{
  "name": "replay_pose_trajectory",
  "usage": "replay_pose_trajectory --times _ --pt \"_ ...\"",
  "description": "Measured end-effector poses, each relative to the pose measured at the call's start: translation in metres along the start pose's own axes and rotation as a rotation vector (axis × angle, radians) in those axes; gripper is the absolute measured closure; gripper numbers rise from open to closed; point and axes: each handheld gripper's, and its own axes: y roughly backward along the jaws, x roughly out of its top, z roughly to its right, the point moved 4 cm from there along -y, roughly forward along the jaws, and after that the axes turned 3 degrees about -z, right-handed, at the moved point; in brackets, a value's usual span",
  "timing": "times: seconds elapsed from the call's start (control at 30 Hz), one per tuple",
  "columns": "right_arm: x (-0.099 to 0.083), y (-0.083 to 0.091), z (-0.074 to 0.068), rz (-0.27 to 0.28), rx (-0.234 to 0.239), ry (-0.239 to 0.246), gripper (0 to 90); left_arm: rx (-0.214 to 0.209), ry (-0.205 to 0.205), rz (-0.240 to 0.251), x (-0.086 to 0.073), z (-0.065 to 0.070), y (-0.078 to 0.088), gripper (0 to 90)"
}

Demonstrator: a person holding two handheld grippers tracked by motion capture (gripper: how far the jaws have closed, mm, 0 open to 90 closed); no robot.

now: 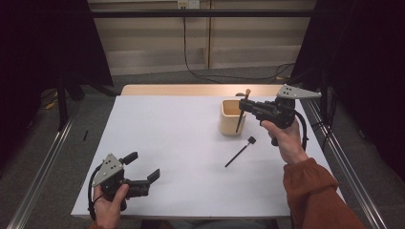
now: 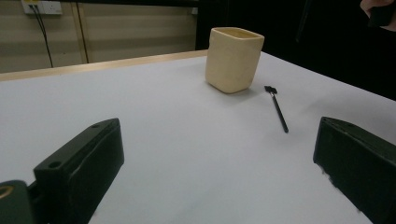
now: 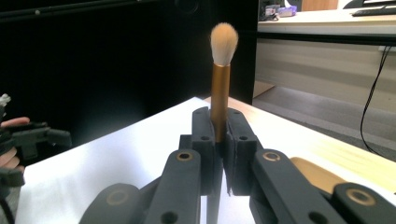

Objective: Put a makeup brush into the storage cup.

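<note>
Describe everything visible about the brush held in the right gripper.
The makeup brush has a soft, pale peach bristle tuft, rounded at the tip, above a shiny copper-coloured metal ferrule and a slim dark handle. It stands nearly upright, bristles up, clamped just below the ferrule by the right gripper, whose jaws are shut on it. In the high view its handle hangs down in front of the cream cup; whether it touches the cup cannot be told.

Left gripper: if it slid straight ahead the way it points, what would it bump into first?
Probably the thin black brush lying on the table, beside the cream cup; the left gripper is open, and depth is hard to judge.
</note>
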Motion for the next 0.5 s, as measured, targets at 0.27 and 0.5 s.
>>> replay_pose_trajectory --times 0.27,0.5 --pt "0.011 -0.004 0.010 -0.001 -0.031 0.008 84.1 -0.007 -0.008 -0.009 -0.001 0.000 0.000 1.6" --pt "0.021 -0.013 0.017 -0.007 -0.053 0.021 84.1 0.001 0.006 -0.010 -0.002 -0.003 0.001 1.6"
